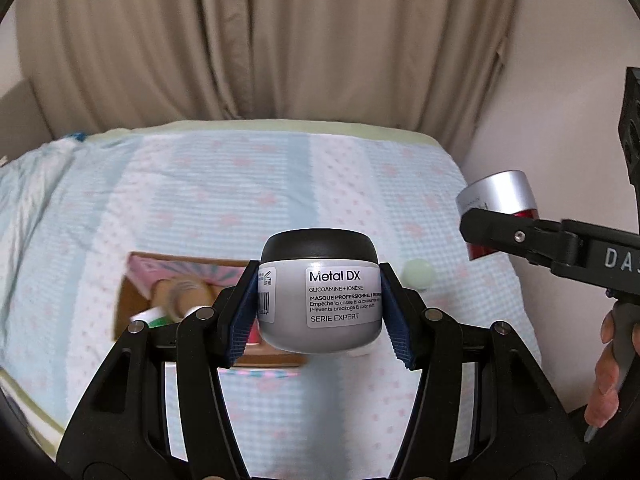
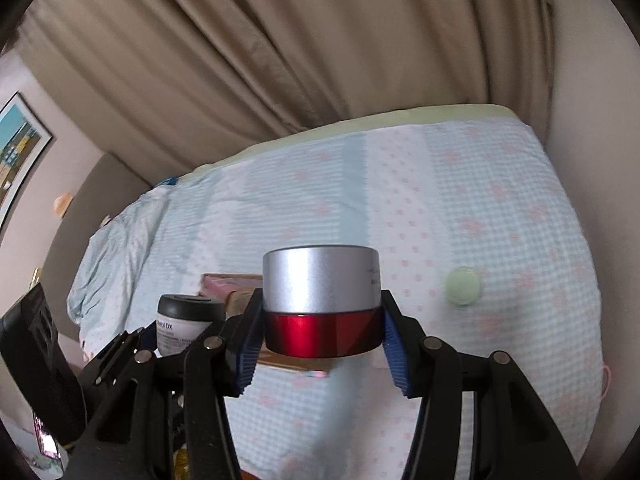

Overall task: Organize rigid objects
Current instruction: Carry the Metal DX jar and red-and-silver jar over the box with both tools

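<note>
Left gripper [image 1: 319, 312] jaws clamp the grey jar [image 1: 319, 300]; right gripper [image 2: 320, 320] jaws clamp the red jar [image 2: 321, 306], both above the bed [image 2: 480, 200]

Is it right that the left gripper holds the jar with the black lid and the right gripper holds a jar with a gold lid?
Not quite. The right gripper holds a red jar whose lid is silver, as the right wrist view shows. The left gripper does hold the black-lidded jar.

A cardboard box [image 1: 132, 300] lay on the bed [image 1: 280, 184], with a small round jar [image 1: 417, 274] to its right. Curtains [image 1: 280, 40] hung behind the bed, a wall [image 1: 560, 100] at its right.
</note>
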### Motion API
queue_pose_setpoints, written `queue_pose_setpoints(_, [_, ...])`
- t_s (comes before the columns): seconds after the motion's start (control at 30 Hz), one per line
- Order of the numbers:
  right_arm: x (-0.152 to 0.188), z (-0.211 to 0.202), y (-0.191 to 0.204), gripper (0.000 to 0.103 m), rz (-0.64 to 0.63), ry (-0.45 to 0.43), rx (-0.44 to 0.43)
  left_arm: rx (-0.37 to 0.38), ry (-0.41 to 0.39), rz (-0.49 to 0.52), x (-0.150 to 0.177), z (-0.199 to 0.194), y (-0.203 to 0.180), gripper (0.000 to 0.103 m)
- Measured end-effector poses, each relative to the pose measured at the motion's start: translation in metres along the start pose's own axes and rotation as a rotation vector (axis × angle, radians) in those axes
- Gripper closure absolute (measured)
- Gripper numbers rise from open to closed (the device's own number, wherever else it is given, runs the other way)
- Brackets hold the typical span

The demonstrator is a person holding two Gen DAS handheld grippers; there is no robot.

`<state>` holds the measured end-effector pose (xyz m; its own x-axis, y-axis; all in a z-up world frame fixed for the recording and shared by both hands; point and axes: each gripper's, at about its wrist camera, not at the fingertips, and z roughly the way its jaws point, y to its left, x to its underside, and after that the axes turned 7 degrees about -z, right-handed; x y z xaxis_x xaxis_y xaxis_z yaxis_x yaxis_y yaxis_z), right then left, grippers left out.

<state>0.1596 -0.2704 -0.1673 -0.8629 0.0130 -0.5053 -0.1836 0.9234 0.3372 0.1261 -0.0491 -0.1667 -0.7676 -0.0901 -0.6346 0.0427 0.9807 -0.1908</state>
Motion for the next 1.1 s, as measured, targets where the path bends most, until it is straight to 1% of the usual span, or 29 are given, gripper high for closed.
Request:
queue_pose_setpoints(0.13, [-0.004,0.015,0.047,0.054,-0.027,0.007,-0.02,-0.008,0.013,-0.009,-0.006,-0.011,0.053,0.05])
queue_pose_setpoints(0.27, [-0.004,0.036,0.083,0.054,-0.008,0.019,-0.018,-0.006,0.046,-0.01,-0.015,-0.006,0.109,0.05])
queue_pose_setpoints(0.43, [-0.001,0.077,0.123,0.054,0.048,0.052,-0.007,-0.009,0.086,0.021,-0.029,0.011,0.176,0.05])
queue_pose_setpoints(0.53, [0.005,0.106,0.14,0.054,0.106,0.071,0.005,-0.006,0.13,0.044,-0.035,0.031,0.212,0.05])
queue_pose_setpoints(0.63, [0.009,0.133,0.151,0.054,0.162,0.092,0.02,-0.007,0.173,0.067,-0.037,0.055,0.237,0.05])
queue_pose_setpoints(0.73, [0.015,0.157,0.156,0.054,0.197,0.123,0.041,-0.006,0.218,0.061,-0.037,0.081,0.256,0.05])
queue_pose_setpoints(0.93, [0.026,0.201,0.144,0.054,0.243,0.209,0.086,-0.006,0.304,0.04,-0.03,0.132,0.278,0.05])
queue_pose_setpoints(1.1, [0.034,0.236,0.122,0.054,0.287,0.265,0.107,-0.003,0.382,0.061,-0.019,0.176,0.282,0.05])
